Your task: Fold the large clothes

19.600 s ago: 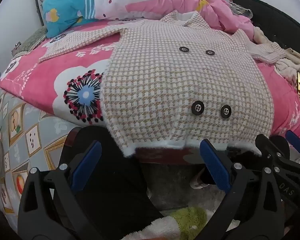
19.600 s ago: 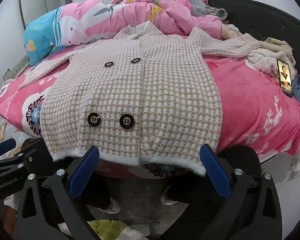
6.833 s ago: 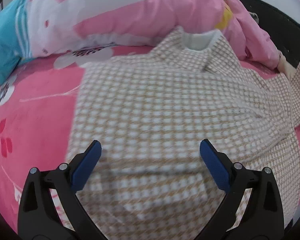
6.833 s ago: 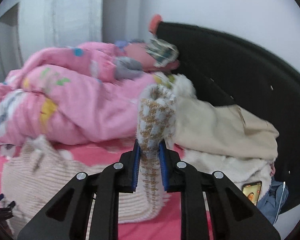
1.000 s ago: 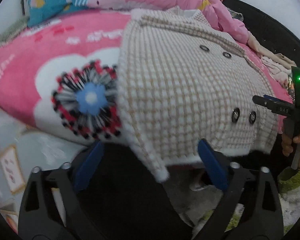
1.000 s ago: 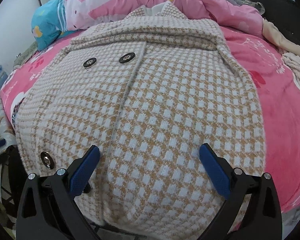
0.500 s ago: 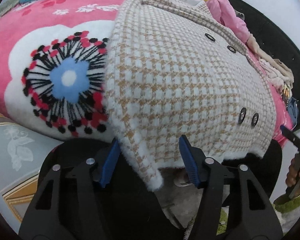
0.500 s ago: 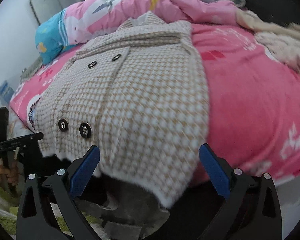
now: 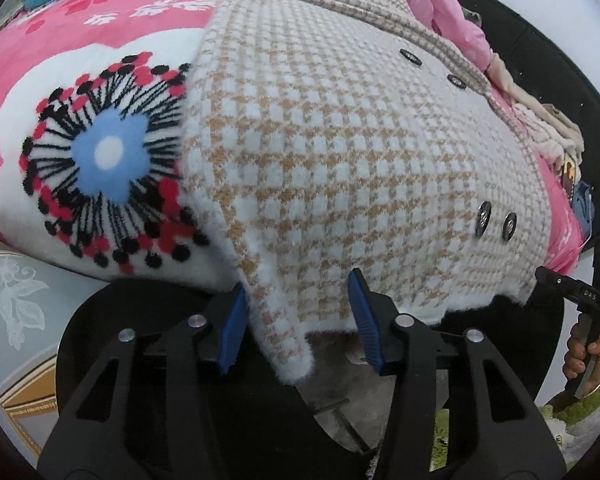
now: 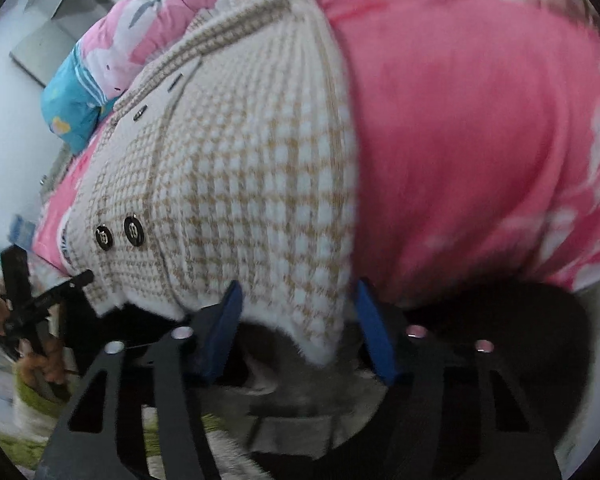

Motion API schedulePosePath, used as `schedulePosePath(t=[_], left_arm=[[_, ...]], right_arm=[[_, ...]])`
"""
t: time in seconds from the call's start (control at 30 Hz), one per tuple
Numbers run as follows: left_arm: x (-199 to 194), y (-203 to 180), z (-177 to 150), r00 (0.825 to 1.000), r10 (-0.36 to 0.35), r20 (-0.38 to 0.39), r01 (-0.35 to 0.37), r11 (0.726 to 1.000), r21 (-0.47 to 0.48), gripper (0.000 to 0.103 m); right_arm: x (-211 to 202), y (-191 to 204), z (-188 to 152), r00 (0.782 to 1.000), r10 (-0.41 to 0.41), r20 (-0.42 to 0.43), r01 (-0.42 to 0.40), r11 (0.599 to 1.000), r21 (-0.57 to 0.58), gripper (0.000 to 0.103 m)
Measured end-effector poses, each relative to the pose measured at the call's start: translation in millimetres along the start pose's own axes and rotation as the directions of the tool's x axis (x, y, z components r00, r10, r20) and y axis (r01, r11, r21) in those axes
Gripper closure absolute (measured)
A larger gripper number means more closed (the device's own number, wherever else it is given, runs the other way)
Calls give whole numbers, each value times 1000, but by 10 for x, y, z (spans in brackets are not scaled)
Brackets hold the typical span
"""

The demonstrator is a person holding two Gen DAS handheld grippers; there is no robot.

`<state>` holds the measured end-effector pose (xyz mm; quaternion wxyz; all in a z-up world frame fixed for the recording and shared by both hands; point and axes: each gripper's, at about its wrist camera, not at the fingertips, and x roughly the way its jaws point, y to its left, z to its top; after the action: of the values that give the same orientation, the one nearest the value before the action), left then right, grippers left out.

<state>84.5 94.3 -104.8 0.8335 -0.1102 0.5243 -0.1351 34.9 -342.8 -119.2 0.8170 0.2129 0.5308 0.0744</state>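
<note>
Coat (image 9: 340,152): I see fuzzy tan-and-white houndstooth knit, centre frame, hem overhanging the bed edge.
Left gripper (image 9: 300,320): jaws just closing, hem corner between, not pinched.
Right gripper (image 10: 298,328): likewise, closing around the other corner, blurred.
Blanket (image 9: 60,60): plush pink, flower print.

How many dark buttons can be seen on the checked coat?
4: two buttons side by side near the hem, two more higher near the collar. Others may be hidden.

Fuzzy woven houndstooth coat (image 9: 340,152) with glossy dark buttons (image 9: 483,219) lies on a plush pink fleece blanket (image 9: 32,92).
</note>
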Motion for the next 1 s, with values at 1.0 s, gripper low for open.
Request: schedulePosePath(t=[1.0], left_arm=[[-1127, -163, 1044, 892, -272, 360, 280, 960, 33, 97]], right_arm=[[-812, 774, 1088, 933, 219, 284, -176, 970, -171, 96]])
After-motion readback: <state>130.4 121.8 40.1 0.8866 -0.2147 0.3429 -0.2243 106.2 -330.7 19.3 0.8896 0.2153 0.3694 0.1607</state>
